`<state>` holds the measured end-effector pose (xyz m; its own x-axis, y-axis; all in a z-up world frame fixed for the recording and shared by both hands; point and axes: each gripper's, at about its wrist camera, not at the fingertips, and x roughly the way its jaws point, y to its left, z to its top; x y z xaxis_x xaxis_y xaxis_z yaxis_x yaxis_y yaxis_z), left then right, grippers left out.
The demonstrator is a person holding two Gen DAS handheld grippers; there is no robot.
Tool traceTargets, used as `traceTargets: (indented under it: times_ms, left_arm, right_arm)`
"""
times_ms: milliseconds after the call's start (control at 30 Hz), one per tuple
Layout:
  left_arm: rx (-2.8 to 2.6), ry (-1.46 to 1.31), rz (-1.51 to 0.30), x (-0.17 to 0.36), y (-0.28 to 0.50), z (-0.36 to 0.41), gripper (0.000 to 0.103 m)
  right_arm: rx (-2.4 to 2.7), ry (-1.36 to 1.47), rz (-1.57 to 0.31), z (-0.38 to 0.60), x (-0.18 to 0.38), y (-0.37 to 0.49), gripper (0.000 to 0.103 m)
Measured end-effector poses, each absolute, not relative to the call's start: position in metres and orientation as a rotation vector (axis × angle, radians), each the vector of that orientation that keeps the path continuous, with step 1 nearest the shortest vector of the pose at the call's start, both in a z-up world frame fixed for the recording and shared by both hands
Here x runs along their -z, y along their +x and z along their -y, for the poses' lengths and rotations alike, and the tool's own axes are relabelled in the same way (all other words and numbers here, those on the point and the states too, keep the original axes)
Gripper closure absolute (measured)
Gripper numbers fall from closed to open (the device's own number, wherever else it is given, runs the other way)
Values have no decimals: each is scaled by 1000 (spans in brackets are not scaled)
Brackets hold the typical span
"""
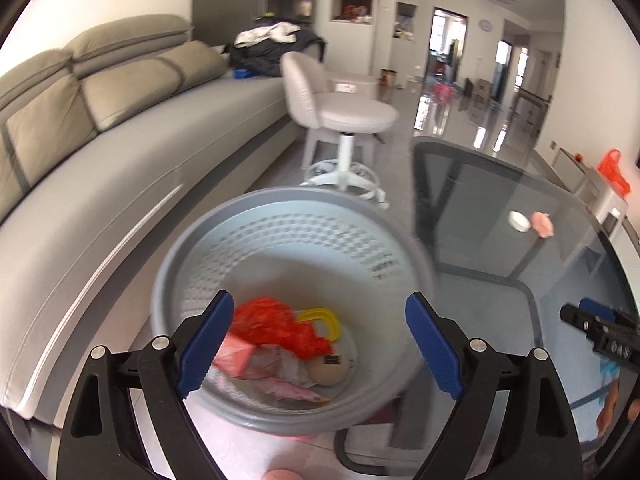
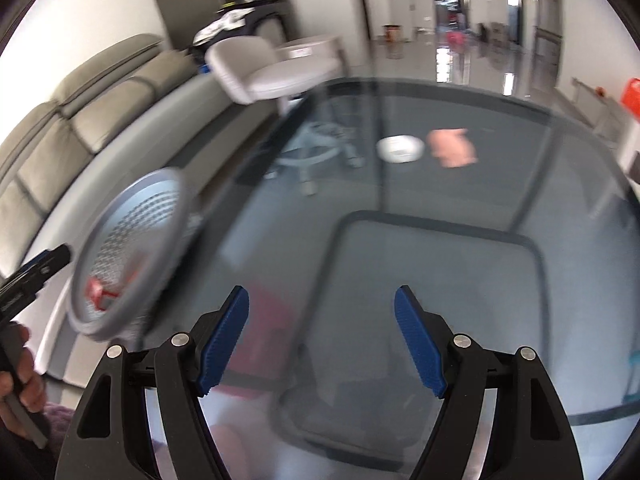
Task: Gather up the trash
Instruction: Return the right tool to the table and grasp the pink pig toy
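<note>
A grey perforated waste basket [image 1: 280, 208] stands on the floor beside the glass table [image 1: 500, 280]. Inside lie an orange plastic bag [image 1: 276, 324], a yellow ring, pink wrappers and a round beige thing. My left gripper [image 1: 320, 344] hovers over the basket's mouth, open, with nothing between its blue pads. On the table lie a small white roll [image 2: 400, 148] and a crumpled pink piece [image 2: 452, 148]. My right gripper [image 2: 322, 344] is open above the glass, short of both. The basket [image 2: 128, 256] shows at the left of the right wrist view, blurred.
A grey sofa [image 1: 120, 140] runs along the left wall. A white swivel stool [image 1: 344, 116] stands beyond the basket. An office chair's black frame shows through the glass. An orange bag [image 1: 614, 172] hangs at the far right. A hand [image 2: 20, 380] holds the left gripper's handle.
</note>
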<state>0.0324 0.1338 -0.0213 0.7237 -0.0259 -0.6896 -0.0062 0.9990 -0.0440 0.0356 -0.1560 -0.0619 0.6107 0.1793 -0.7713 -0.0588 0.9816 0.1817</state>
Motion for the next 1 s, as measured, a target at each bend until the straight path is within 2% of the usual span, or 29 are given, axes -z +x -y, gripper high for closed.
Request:
traceTargets:
  times_ms: [100,300,633,1000]
  left_arm:
    - [54,-24,-746,16,37,-105,13]
    - [133,-24,-727,7,59,-47,12]
    - [204,33,-733,18,116,37,10]
    - [222,43,-763,43,165,71,10]
  right_arm:
    - [-79,145,-881,191,55,42,31]
    - [-27,164,-826,237,47,60,31]
    - [-24,156,-831,262,59,123,31]
    - [-16,145,-886,270,89,179,31]
